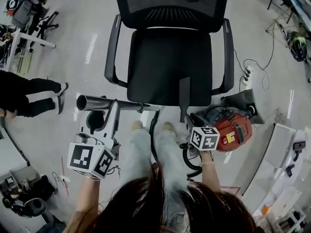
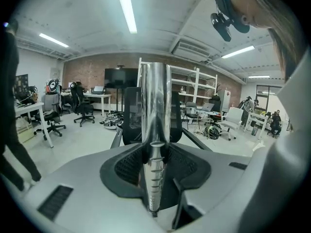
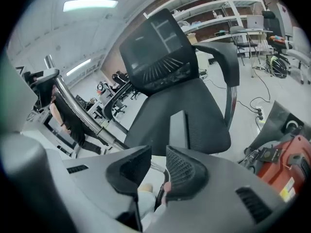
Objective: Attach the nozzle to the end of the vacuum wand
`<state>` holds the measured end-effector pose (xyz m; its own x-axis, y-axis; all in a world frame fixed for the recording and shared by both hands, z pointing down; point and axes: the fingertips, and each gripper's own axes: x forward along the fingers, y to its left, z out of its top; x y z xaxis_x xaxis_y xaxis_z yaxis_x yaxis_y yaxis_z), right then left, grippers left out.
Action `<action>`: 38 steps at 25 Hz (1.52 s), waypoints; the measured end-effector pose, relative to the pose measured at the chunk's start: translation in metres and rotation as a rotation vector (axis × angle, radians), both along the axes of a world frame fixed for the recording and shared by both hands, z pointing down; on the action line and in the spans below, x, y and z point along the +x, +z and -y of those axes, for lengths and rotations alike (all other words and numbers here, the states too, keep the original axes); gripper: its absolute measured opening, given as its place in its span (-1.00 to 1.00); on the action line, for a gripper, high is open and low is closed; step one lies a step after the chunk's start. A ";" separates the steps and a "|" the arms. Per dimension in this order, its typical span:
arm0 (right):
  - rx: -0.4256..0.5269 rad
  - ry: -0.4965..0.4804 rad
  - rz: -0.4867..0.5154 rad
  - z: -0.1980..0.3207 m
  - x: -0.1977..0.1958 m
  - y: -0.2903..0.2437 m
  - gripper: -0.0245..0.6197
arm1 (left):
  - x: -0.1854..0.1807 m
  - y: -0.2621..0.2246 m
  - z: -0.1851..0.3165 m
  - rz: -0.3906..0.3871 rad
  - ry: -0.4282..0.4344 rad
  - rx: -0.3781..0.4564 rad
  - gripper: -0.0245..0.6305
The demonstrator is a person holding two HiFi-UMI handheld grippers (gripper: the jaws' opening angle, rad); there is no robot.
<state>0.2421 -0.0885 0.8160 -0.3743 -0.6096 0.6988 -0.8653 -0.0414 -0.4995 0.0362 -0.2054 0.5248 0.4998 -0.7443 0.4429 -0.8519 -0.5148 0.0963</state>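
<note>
1. Far left: one bystander's legs (image 1: 34, 97) in dark trousers, on the floor, well apart from the work.
2. Left tool (image 2: 155, 161): jaws clamped on the one vacuum wand (image 1: 127, 104). It's a chrome tube held roughly level in front of the chair, open end to the left.
3. One black hose (image 1: 154, 140) drops from the wand's right end and runs between the wearer's legs, between the two tools.
4. Centre: one black office chair (image 1: 155, 67). The one nozzle (image 1: 184, 95), flat and dark, lies on the seat and overhangs its front edge. It is apart from the wand.
5. Right tool (image 3: 158, 163): jaws apart, nothing gripped, near the nozzle's overhanging end.
6. Right of the chair, on the floor: one red vacuum canister (image 1: 234, 130) and, beyond it, one power strip (image 1: 246, 76).
</note>
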 end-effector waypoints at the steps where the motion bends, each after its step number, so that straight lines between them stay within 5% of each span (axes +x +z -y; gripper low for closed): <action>1: -0.007 -0.003 -0.001 0.000 0.001 0.005 -0.65 | 0.000 0.001 0.000 -0.001 -0.001 0.001 -0.45; 27: -0.186 -0.075 0.129 -0.001 -0.001 0.110 -0.38 | 0.015 0.003 0.010 -0.089 -0.008 0.052 -0.45; 38: -0.262 -0.136 0.224 -0.003 -0.013 0.140 -0.34 | 0.011 0.010 0.018 -0.047 -0.034 0.061 -0.45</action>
<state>0.2291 -0.0854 0.9560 -0.6013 -0.3551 0.7158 -0.7419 -0.0847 -0.6652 0.0469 -0.2231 0.5348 0.4929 -0.7861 0.3729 -0.8643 -0.4916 0.1061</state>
